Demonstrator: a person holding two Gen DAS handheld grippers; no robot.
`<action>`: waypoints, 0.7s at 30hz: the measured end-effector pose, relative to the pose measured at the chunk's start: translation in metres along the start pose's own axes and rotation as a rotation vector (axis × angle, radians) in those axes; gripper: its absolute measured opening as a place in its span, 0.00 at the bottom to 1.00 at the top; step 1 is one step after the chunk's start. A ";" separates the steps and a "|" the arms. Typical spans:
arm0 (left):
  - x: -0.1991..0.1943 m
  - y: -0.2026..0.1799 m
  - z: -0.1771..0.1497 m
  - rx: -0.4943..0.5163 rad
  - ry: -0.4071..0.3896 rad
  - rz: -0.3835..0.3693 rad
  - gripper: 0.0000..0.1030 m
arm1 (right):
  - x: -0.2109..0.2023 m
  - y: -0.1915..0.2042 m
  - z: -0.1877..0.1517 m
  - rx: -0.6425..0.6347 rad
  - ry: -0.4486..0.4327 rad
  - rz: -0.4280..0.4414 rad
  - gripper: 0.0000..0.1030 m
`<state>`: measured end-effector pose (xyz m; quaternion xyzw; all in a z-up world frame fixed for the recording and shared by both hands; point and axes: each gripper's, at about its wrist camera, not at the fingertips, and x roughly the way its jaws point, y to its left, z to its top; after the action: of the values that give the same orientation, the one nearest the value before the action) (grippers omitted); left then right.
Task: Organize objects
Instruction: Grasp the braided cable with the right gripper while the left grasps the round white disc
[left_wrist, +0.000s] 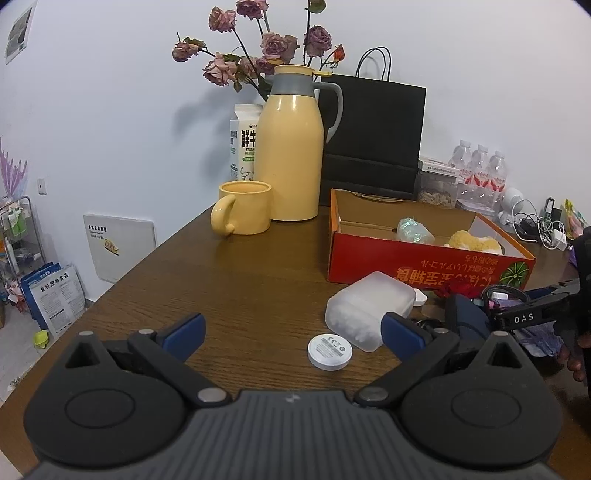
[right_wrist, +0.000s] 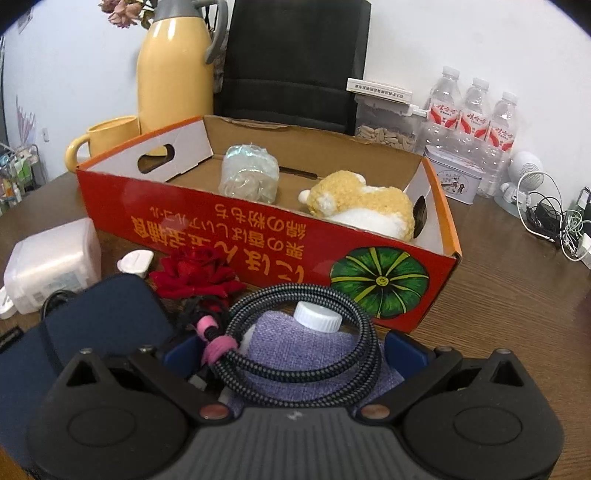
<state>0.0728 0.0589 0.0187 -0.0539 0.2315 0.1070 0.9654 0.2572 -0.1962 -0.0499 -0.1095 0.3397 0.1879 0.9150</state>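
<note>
A red cardboard box (right_wrist: 258, 236) lies open on the brown table, holding a yellow-and-white plush toy (right_wrist: 369, 206) and a clear wrapped bundle (right_wrist: 249, 177). My right gripper (right_wrist: 293, 350) is open just in front of the box. A coiled braided cable (right_wrist: 332, 295) and a purple cloth pouch with a white cap (right_wrist: 317, 314) lie between its fingers. A red fabric rose (right_wrist: 195, 273) and a dark blue case (right_wrist: 103, 317) lie to the left. My left gripper (left_wrist: 291, 332) is open above the table, near a white round disc (left_wrist: 330, 350) and a translucent plastic box (left_wrist: 369, 310).
A yellow thermos (left_wrist: 290, 147), yellow mug (left_wrist: 243, 212), milk carton (left_wrist: 242, 140) and black paper bag (left_wrist: 373, 136) stand at the back. Water bottles (right_wrist: 472, 118), a tin (right_wrist: 454, 177) and tangled chargers (right_wrist: 554, 218) fill the right. The table's left edge (left_wrist: 122, 280) drops to the floor.
</note>
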 end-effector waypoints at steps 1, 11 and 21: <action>0.000 0.000 0.000 0.000 0.001 0.002 1.00 | -0.001 0.000 0.000 0.005 -0.004 0.009 0.93; 0.002 -0.004 -0.001 0.007 0.011 0.005 1.00 | -0.021 -0.002 -0.008 0.024 -0.099 -0.012 0.90; 0.001 -0.009 -0.002 0.014 0.014 -0.012 1.00 | -0.056 -0.002 -0.023 0.051 -0.223 -0.068 0.89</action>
<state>0.0752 0.0504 0.0167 -0.0491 0.2389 0.0991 0.9647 0.2057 -0.2208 -0.0293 -0.0759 0.2364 0.1590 0.9556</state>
